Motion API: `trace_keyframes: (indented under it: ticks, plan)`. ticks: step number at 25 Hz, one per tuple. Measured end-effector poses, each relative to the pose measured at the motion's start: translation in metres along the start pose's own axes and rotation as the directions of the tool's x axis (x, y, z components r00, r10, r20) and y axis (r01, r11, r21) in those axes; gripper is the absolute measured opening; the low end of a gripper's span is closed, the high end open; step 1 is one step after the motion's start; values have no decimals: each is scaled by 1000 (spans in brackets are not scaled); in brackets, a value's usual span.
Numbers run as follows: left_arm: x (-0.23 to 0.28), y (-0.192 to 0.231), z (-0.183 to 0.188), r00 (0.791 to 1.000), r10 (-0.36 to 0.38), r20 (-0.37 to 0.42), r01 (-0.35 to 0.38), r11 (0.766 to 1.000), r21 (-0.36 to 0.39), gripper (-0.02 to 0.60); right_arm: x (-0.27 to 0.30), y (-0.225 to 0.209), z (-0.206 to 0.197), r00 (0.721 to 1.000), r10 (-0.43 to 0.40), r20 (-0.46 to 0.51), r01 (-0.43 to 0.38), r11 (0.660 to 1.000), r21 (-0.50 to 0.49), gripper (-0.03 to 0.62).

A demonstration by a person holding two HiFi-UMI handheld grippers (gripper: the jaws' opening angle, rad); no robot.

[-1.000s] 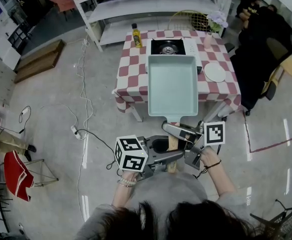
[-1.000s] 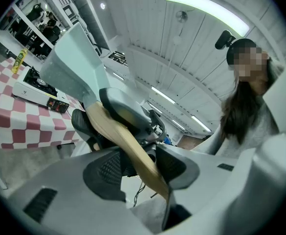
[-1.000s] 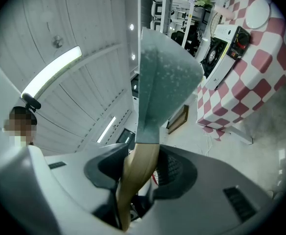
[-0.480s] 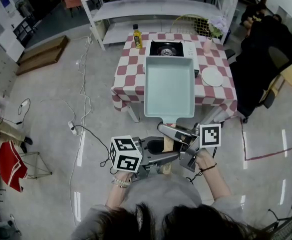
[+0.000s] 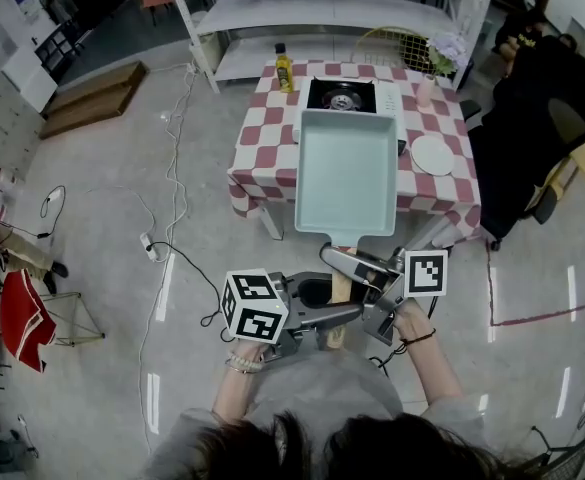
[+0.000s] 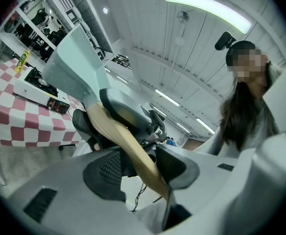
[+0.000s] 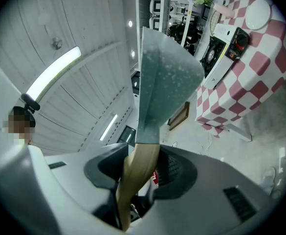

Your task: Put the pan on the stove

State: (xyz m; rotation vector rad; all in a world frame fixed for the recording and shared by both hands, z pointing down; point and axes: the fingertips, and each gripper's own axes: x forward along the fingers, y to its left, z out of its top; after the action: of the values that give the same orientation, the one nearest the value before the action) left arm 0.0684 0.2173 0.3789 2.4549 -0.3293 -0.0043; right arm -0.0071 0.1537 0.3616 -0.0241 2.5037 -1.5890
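**One pan held off the bench by two tools, not on the stove**

Head view: 1 pan [image 5: 347, 173], mint, rectangular, with 1 wooden handle [image 5: 340, 290] pointing to 6 o'clock. 2 tools grasp that handle: left tool [image 5: 344, 314] comes in from 9 o'clock, right tool [image 5: 340, 261] from 3 o'clock, just above it. The pan is in the air and overlaps the checked bench [image 5: 262, 143]. 1 stove [image 5: 342, 95] sits on the bench at 12 o'clock of the pan, burner bare. Also on the bench: 1 yellow bottle [image 5: 285, 69] at 11 o'clock, 1 white plate [image 5: 433, 154] at 3 o'clock, 1 flower bunch [image 5: 442, 53] at 1 o'clock. White shelf [image 5: 312, 13] behind; glossy grey floor [image 5: 102, 228] with a cable [image 5: 172, 178].

Left gripper view: jaws clenched on the handle, pan body tilted up toward 11 o'clock. Stove front and bottle show at 9 o'clock. Only this view shows a person at 3 o'clock and the ceiling light [image 6: 206, 6].

Right gripper view: jaws clenched on the handle, pan underside toward 12 o'clock. The stove's knob side and the plate show at 2 o'clock; no bottle here.
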Motion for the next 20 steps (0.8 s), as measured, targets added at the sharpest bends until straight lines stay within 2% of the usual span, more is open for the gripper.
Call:
trace_keyframes:
  ticks: [12, 20]
  plan:
    - [-5, 25, 13, 1000, -21, 5, 21, 1000, -19, 190, 15, -17, 19, 1000, -8, 7, 8, 1000, 13, 175]
    - [-10, 62, 34, 999, -51, -13, 50, 998, -37, 190, 31, -43, 52, 999, -32, 34, 31, 999, 30, 175]
